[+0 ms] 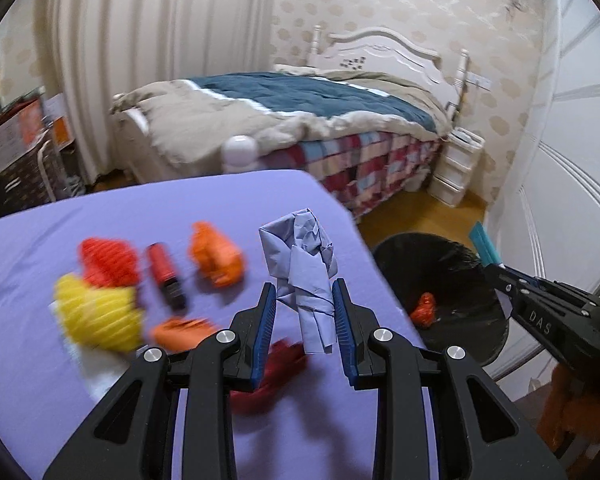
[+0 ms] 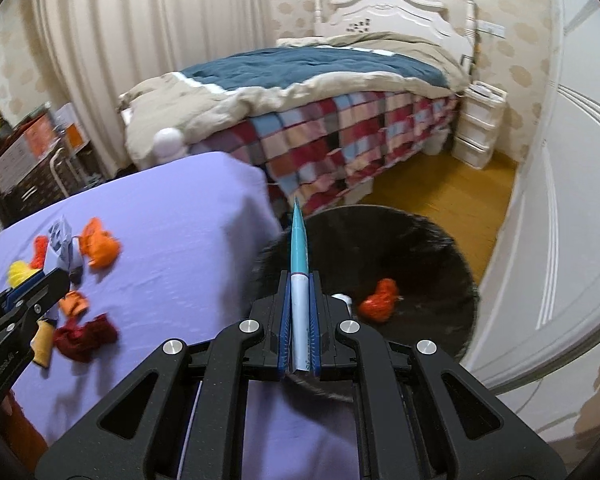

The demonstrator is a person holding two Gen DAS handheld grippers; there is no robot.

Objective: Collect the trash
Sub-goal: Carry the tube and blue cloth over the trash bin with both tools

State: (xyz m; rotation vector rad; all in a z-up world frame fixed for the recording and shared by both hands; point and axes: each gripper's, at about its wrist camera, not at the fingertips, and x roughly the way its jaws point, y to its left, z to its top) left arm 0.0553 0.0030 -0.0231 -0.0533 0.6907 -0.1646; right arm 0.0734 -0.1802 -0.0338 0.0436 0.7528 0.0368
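Centrally, the left gripper [image 1: 304,308] pinches a crumpled lavender paper wad [image 1: 302,264] between its fingers [image 1: 266,316], above the right edge of the purple-covered worktop [image 1: 100,208]. Meanwhile the right gripper [image 2: 299,320] has its fingers pressed onto a flattened teal-and-white tube [image 2: 300,264], held over the black-lined waste bin [image 2: 440,248], which contains an orange-red crumpled scrap [image 2: 380,294]. Orange, red and yellow scraps [image 1: 216,254] lie near the worktop's left edge.

Right gripper [image 2: 299,296] clamps teal tube [image 2: 300,264] above black bin [image 2: 428,240].
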